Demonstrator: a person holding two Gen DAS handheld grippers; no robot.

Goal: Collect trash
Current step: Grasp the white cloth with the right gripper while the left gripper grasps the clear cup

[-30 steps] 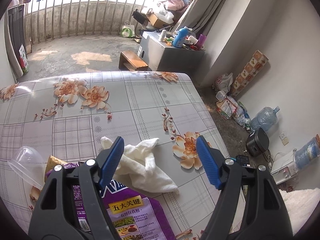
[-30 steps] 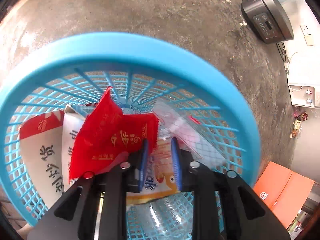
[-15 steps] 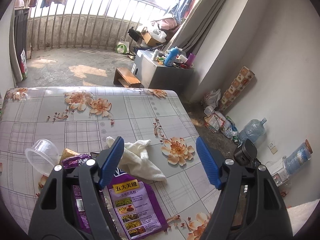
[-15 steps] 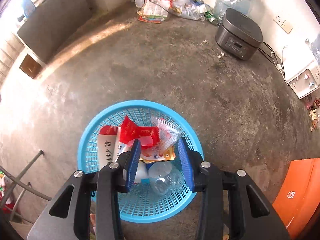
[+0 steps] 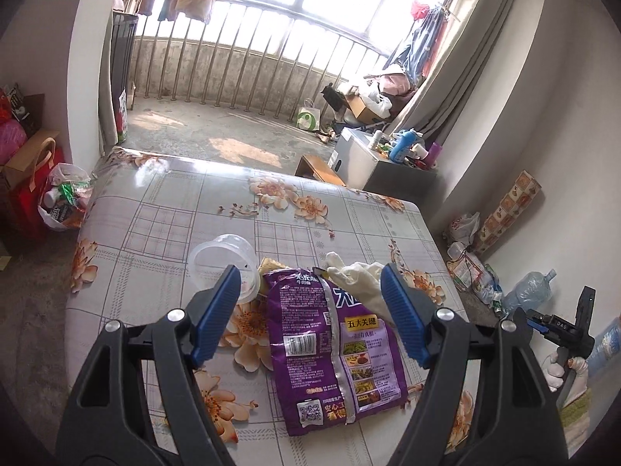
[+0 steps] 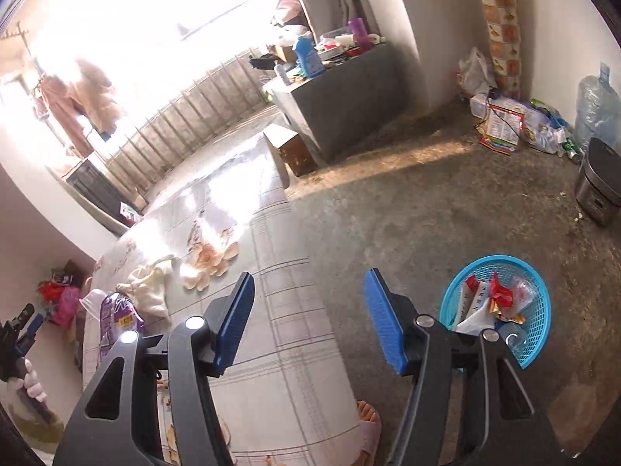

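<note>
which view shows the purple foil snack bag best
The left wrist view: the purple foil snack bag lies flat on the table, whole and close. The right wrist view shows only a small, foreshortened sliver at its far left.

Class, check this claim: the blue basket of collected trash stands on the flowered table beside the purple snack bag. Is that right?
Not quite. The blue basket of collected trash stands on the concrete floor, away from the flowered table. The right wrist view shows this. The purple snack bag does lie on the table.
</note>
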